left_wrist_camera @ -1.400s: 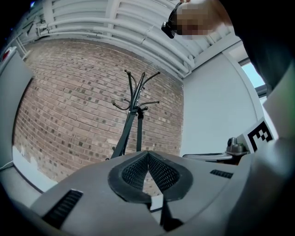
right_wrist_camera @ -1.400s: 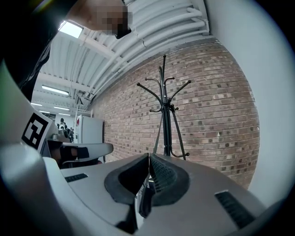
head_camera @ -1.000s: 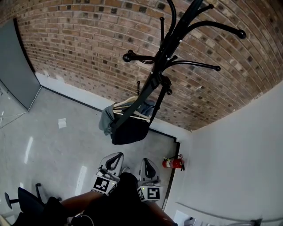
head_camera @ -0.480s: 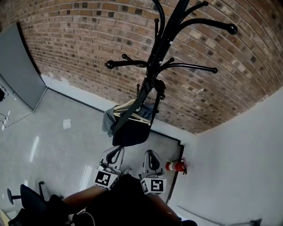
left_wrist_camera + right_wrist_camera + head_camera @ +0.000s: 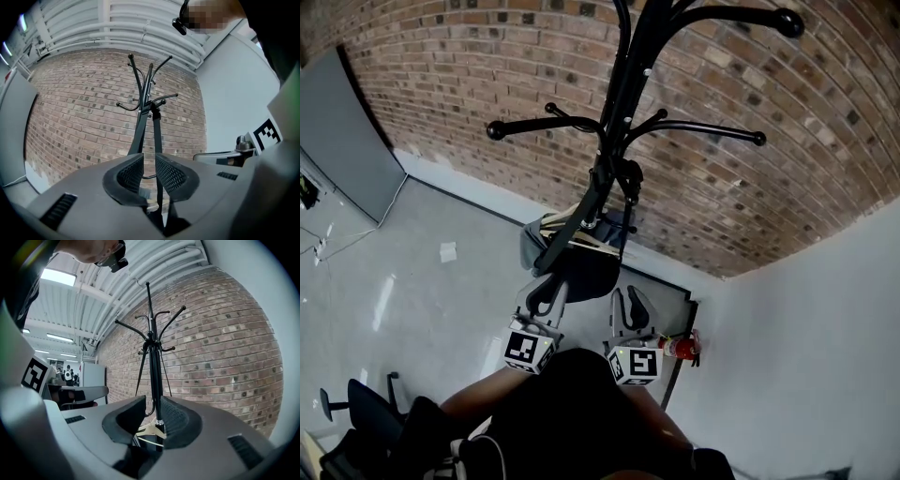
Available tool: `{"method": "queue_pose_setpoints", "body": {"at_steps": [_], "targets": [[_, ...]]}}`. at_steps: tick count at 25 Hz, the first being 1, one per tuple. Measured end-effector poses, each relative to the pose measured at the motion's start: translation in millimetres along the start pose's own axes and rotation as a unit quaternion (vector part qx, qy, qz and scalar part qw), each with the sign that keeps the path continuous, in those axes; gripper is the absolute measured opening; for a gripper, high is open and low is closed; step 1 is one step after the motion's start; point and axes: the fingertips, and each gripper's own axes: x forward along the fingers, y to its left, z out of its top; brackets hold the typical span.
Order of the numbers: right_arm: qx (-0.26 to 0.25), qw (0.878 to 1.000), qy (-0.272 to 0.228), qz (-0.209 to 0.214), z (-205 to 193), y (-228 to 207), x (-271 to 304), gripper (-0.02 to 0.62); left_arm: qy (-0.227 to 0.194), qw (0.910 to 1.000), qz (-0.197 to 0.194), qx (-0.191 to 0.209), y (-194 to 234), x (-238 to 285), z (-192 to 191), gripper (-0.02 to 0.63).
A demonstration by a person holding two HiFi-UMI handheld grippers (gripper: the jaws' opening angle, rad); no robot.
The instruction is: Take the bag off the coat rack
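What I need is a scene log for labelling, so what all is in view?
coat rack: one, black, by brick wall
bag: one, black, hanging from the rack by its strap
hanger: at least one, pale wood, on the rack
garment: one, grey, on the hanger
fire extinguisher: one, red, corner floor
paper: one, white, floor left
office chair: one, black, bottom left
left tool: grey, jaws just opening, nothing between
right tool: grey, jaws apart, empty

The site is an office-type workspace in a converted industrial building: exposed brick wall (image 5: 441, 84), polished grey floor (image 5: 422, 300), ribbed white ceiling (image 5: 98, 296) with strip lights (image 5: 58, 276), fire extinguisher (image 5: 680, 347), wheeled office chair (image 5: 366, 417).
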Motion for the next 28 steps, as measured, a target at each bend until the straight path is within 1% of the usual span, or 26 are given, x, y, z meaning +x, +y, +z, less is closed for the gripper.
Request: {"method": "queue_pose_setpoints", "body": {"at_steps": [3,6,10,17,22,28], "targets": [[-0.008,1.000,0.002,0.003,3.6,-12.5,13.6,0.089,-0.022,0.9997,0.001,0.015,1.7,18.7,6.6,0.075],[-0.016,1.000,-0.002,0.008,8.5,-22.4,27.1,0.089,-0.032,0.9989,0.009,0.032,5.9,36.5,8.1,0.088],[-0.028,0.999,-0.001,0.017,10.0,-31.5,41.7,0.089,-0.022,0.9989,0.033,0.026,14.7,54.4,3.9,0.103],[-0.025,0.999,-0.006,0.018,11.0,-47.6,60.2,0.089,-0.020,0.9980,0.053,0.030,23.4,73.2,1.4,0.114],[-0.030,0.999,-0.013,0.022,17.3,-54.3,76.9,0.089,-0.029,0.9969,0.061,0.040,23.2,87.6,9.5,0.115],[-0.033,0.999,-0.012,0.027,21.6,-57.2,94.4,0.089,-0.024,0.9957,0.065,0.061,21.9,102.2,5.6,0.115]]}}
